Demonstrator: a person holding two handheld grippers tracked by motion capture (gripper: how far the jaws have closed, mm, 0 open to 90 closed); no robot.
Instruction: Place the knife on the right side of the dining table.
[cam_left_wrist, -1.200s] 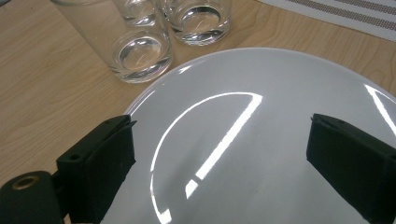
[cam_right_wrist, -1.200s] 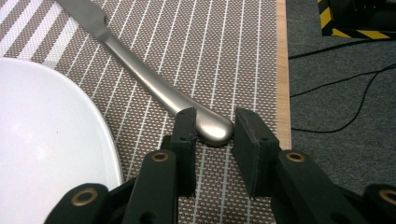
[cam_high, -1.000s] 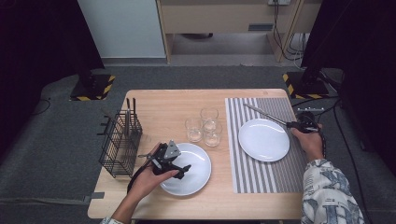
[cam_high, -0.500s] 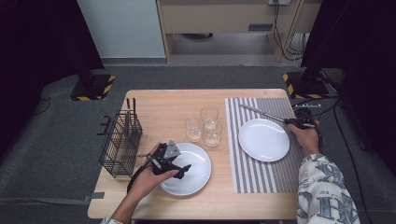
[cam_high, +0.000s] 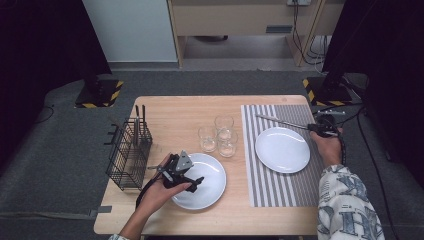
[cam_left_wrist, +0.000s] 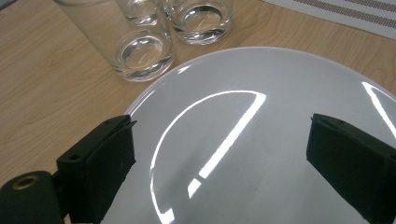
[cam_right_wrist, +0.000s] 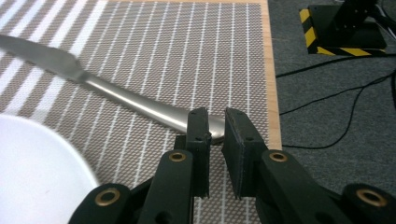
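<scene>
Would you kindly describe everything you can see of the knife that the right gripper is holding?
The knife is a plain table knife of silvery, brushed-looking metal, one piece from its flat blade to its rounded handle end. The right gripper is shut on the handle end, its black jaws pinching it from both sides. The knife lies nearly level over the striped placemat, beyond the white plate, with its blade pointing towards the table's middle. Whether the blade rests on the mat or hangs just above it cannot be told.

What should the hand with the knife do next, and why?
Probably lower the knife onto the mat just right of the plate. The right gripper pinches its handle end, the blade hangs over the mat beyond the plate, and that spot is bare.
</scene>
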